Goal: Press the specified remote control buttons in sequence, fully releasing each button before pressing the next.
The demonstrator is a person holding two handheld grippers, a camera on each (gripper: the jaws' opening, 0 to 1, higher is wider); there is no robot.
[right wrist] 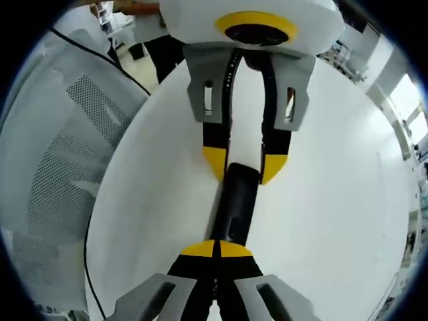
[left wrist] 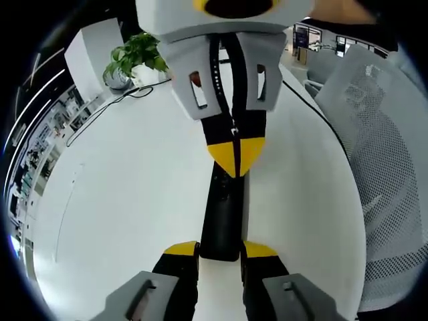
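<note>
Left gripper view: big white table (left wrist: pixel 120 200) takes most of the scene, a mesh office chair (left wrist: pixel 384 174) at its edge, a potted plant (left wrist: pixel 134 57) at the far end with a dark cable (left wrist: pixel 100 110) trailing from it. The black remote control (left wrist: pixel 224 214) lies flat on the table, long axis running between the two grippers. The left gripper (left wrist: pixel 221 253) has its yellow-tipped jaws apart with the near end of the remote sitting between them; contact is likely, a firm squeeze I cannot confirm. Looks like a steadying hold so the remote does not slide or swivel when pushed. The right gripper (left wrist: pixel 234 160) comes in from the opposite side, jaws closed together into one yellow point, resting on or just above the top face of the remote, probably used as a single poking tip for a button. Right gripper view: same setup mirrored, the right gripper (right wrist: pixel 217 251) tips shut together at the near part of the remote control (right wrist: pixel 237 207), the left gripper (right wrist: pixel 244 167) jaws straddling the far end. Cannot tell which button is under the tip, nor if it is pressed or only touched; buttons too dark to read. Judgement: one press in the sequence is underway, release to follow.
</note>
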